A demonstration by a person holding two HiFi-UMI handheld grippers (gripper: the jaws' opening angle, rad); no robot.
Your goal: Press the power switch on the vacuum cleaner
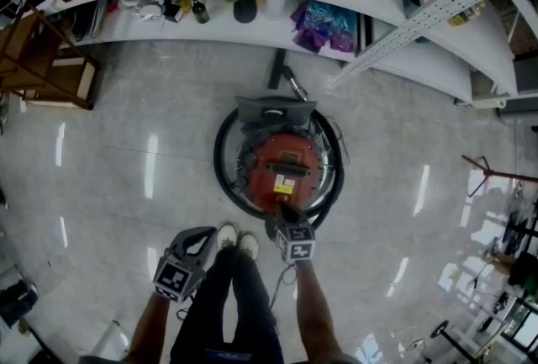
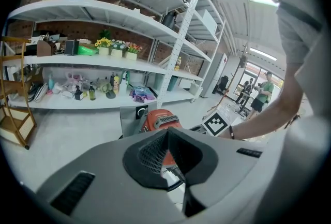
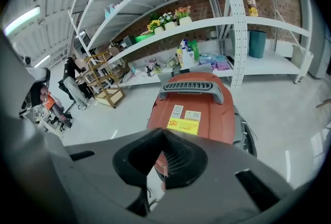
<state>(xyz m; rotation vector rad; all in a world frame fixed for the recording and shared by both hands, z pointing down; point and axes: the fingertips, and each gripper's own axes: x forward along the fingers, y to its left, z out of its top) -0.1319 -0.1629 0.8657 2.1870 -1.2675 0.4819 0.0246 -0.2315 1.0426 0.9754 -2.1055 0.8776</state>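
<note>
The red vacuum cleaner [image 1: 282, 167] stands on the floor in front of my feet, with a grey handle and yellow label on top and a black hose [image 1: 225, 177] coiled around it. My right gripper [image 1: 282, 218] is shut and empty, its tips over the vacuum's near edge. In the right gripper view the red body [image 3: 199, 109] fills the space just beyond the closed right gripper [image 3: 163, 136]. My left gripper [image 1: 204, 236] hangs shut and empty by my shoes, left of the vacuum; the vacuum [image 2: 160, 120] lies beyond the left gripper [image 2: 167, 134]. No switch is discernible.
A white shelf unit [image 1: 252, 26] with bottles and bags runs behind the vacuum. A wooden rack [image 1: 46, 60] stands at the far left. A white upright post [image 1: 437, 9] crosses at the right. People [image 2: 264, 91] stand far off.
</note>
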